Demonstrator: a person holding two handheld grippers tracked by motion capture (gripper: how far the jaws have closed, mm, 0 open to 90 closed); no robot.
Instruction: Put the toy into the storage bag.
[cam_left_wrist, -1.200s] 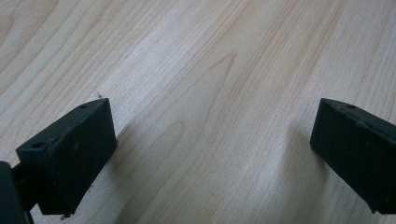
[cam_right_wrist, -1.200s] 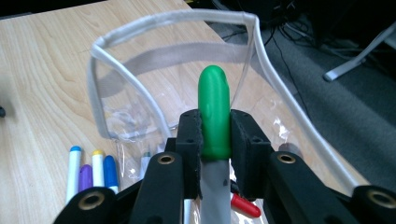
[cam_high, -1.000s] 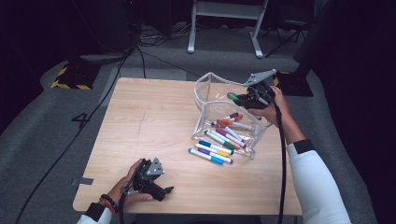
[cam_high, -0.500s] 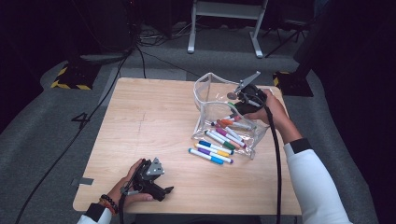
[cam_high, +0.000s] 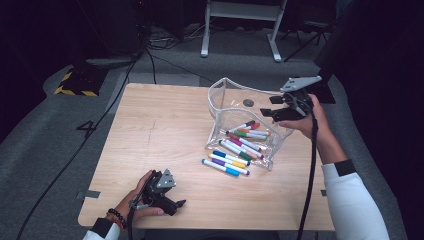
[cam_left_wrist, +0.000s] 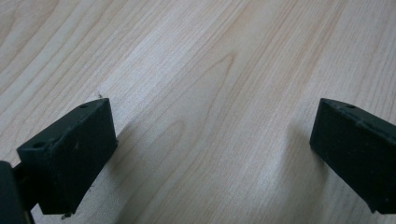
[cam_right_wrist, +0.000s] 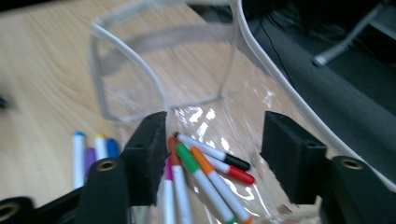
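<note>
1. Clear soft plastic forms the pouch (cam_high: 235, 107), which stands open-mouthed on the right half of the worktop (cam_high: 165, 130); its thin walls sag and glint, so a brush from the right tool (cam_high: 276, 106) could fold the mouth shut or tip it over.
2. Right tool hovers at the pouch's far rim; its jaws have just been opening and stand spread, with nothing between them.
3. Smooth, round pens (cam_high: 245, 135) lie heaped inside the pouch: white barrels with green, orange, red and black caps. Being cylinders, they may roll out of the mouth if the pouch tilts.
4. Three more pens (cam_high: 225, 162) lie on bare wood just in front of the mouth, close together; a pinch on one could nudge its neighbours toward the edge.
5. Pale wood grain gives a slick, flat surface, so pens would slide rather than stay put.
6. Left tool (cam_high: 175, 204) rests near the front edge, well apart from the pouch, jaws spread and empty; nothing steadies the pouch.
</note>
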